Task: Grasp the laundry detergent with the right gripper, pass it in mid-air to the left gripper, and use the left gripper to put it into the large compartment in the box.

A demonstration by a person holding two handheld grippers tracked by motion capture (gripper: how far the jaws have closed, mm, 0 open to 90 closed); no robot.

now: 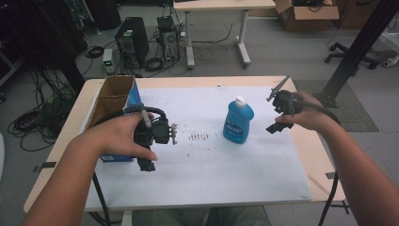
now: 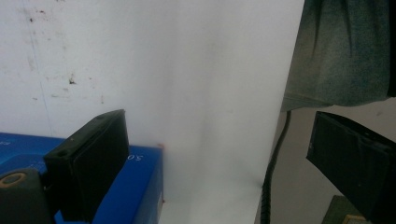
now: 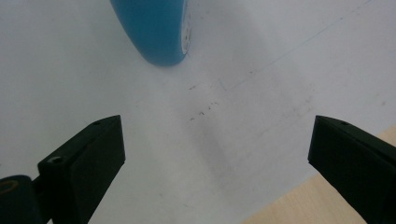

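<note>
Forearms come in from the near edge of the pale wooden worktop, which carries a white sheet over most of its top. At the left, the left tongs hover with jaws spread wide and empty, just beside an open blue-sided cardboard box that stands at the sheet's left edge; the left gripper view shows the box's blue wall beneath one jaw. Right of centre stands an upright blue plastic dish-soap bottle with a white cap, apart from everything. It looks fairly full, so probably has some weight, with smooth walls that may slip and give under squeeze; the flatter mid-body seems the surest place to hold. The right tongs hang just right of it, jaws wide apart and empty, the bottle's base ahead of them. Bare sheet lies open around the bottle, though the worktop's right edge is near.
</note>
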